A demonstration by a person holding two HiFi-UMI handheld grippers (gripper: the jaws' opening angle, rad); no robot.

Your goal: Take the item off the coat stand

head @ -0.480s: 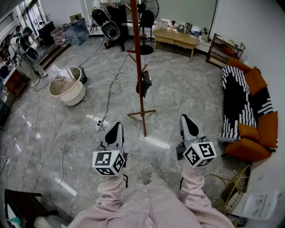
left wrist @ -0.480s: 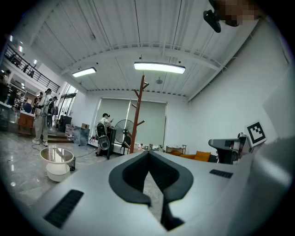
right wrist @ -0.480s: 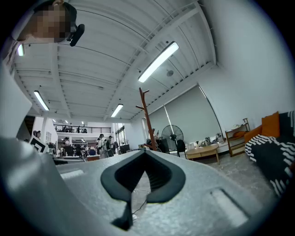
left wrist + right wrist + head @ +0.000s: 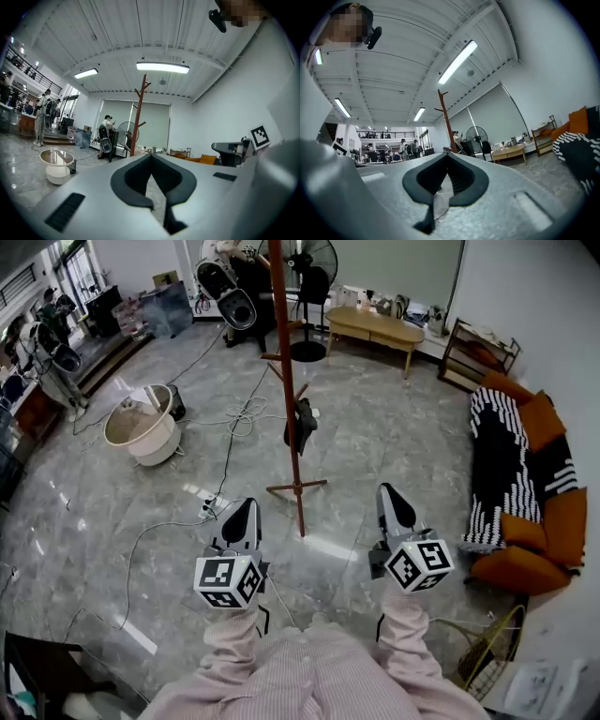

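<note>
The coat stand (image 4: pixel 287 381) ran past the head view's top edge, so its upper hooks were cut off. The dark item (image 4: pixel 302 425) hanging low on the coat stand was too small to identify.

The room was lit brightly and evenly by long ceiling strip lights (image 4: pixel 162 68), which were seen glowing in both gripper views. Pale streaks of glare were thrown back from the polished floor (image 4: pixel 394 446) in the head view, and daylight was admitted through windows (image 4: pixel 70 268) at its upper left. Shadows on the floor were kept faint and soft. Strong fisheye bending was seen in every view, with straight lines curved toward the edges; the corners of both gripper views were blacked out. The near surfaces of the left tool (image 4: pixel 151 161) and the right tool (image 4: pixel 447 159) were rendered soft and out of focus, while the distant room was held sharper
</note>
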